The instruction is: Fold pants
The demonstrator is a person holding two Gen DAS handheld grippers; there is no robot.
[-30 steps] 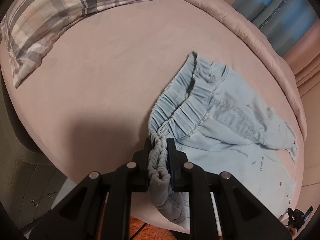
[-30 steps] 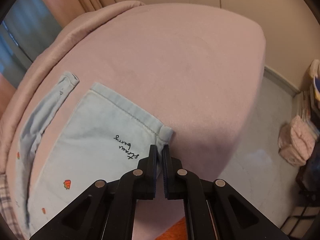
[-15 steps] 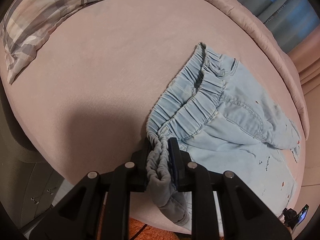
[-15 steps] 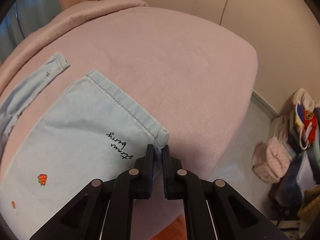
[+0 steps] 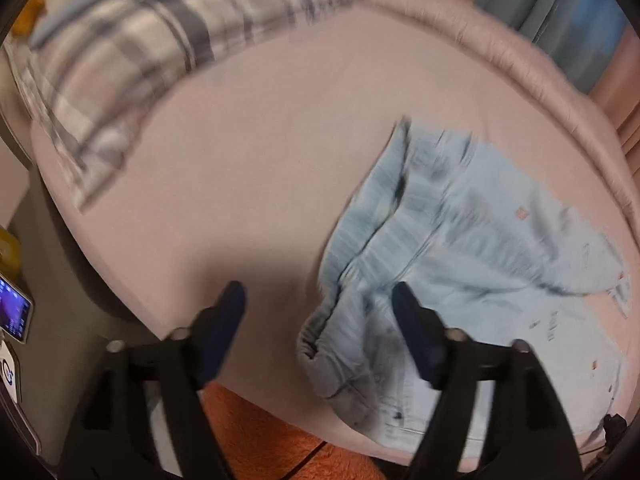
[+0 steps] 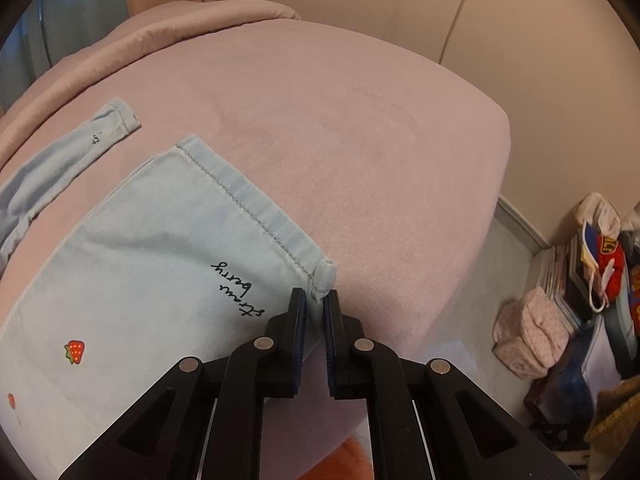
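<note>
Here the light-blue pants (image 5: 460, 248) lie on the pink bed (image 5: 260, 160); their elastic waistband sits loose between the left gripper (image 5: 318, 300)'s opening fingers. Only the right wrist view shows the hem corner pinched tight in the right gripper (image 6: 315, 300).

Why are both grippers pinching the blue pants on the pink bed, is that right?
Not quite. Only the right gripper is pinching the pants, at the hem corner, as the right wrist view shows. In the left wrist view the left gripper is opening, its fingers wide apart and not pressing the waistband lying between them. The pants do lie on the pink bed.
</note>
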